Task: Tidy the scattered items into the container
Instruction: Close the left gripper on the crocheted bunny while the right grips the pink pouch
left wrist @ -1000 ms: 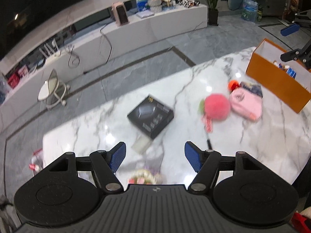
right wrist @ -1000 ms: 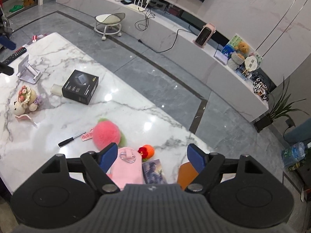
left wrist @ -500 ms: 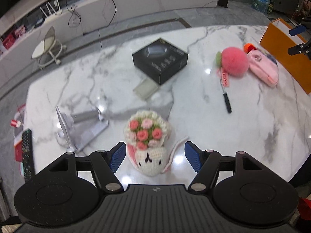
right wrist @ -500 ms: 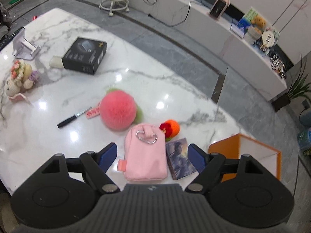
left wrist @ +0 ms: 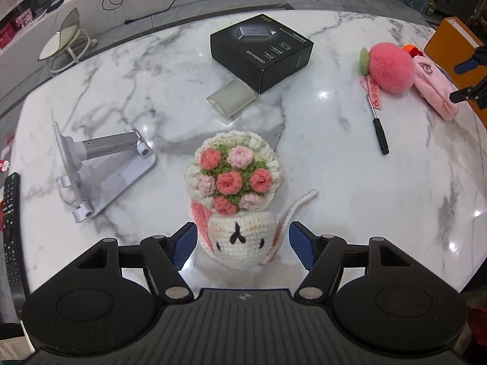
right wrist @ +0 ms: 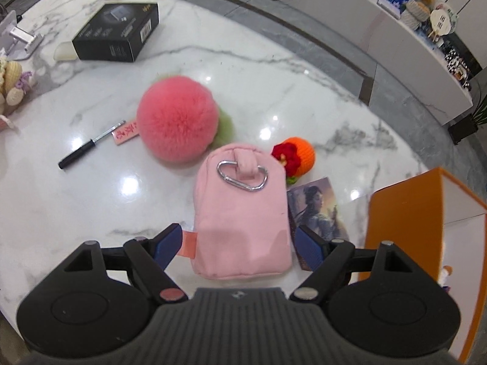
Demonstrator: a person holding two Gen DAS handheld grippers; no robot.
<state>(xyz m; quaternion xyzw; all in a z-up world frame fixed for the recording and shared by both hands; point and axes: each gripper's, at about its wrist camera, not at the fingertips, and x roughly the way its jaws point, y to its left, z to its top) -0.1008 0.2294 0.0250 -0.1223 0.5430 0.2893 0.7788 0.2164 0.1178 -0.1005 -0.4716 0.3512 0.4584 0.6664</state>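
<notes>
Marble table [left wrist: 350, 182] holds the scattered stuff. Left gripper [left wrist: 242, 245] hangs low over a crocheted bunny [left wrist: 236, 200] with a flower bouquet, jaws apart on either side of the bunny's head, blue pads not pressing it. Right gripper [right wrist: 237, 246] sits over a pink pouch [right wrist: 242, 213] with a metal clip, jaws apart and straddling the pouch's lower end, pads just beside its sides, no squeeze visible; right pad is over the corner of a picture card [right wrist: 316, 210]. Orange box [right wrist: 404, 222], the container, stands at the table edge just right of the card, open top, some small items inside, too hidden to name. Pink pompom [right wrist: 178, 124] with green leaf lies just beyond the pouch, touching its upper left corner, red tag beside it. Small orange knit toy [right wrist: 296, 155] with red flower sits by the pouch's top right. Black-handled screwdriver [right wrist: 88, 146] lies left of the pompom. Black box [left wrist: 261, 53] rests farther back, a pale cap-like piece [left wrist: 231, 99] just beside it. Grey phone stand [left wrist: 100, 170] left of the bunny, remote [left wrist: 10, 231] at the left table edge.
</notes>
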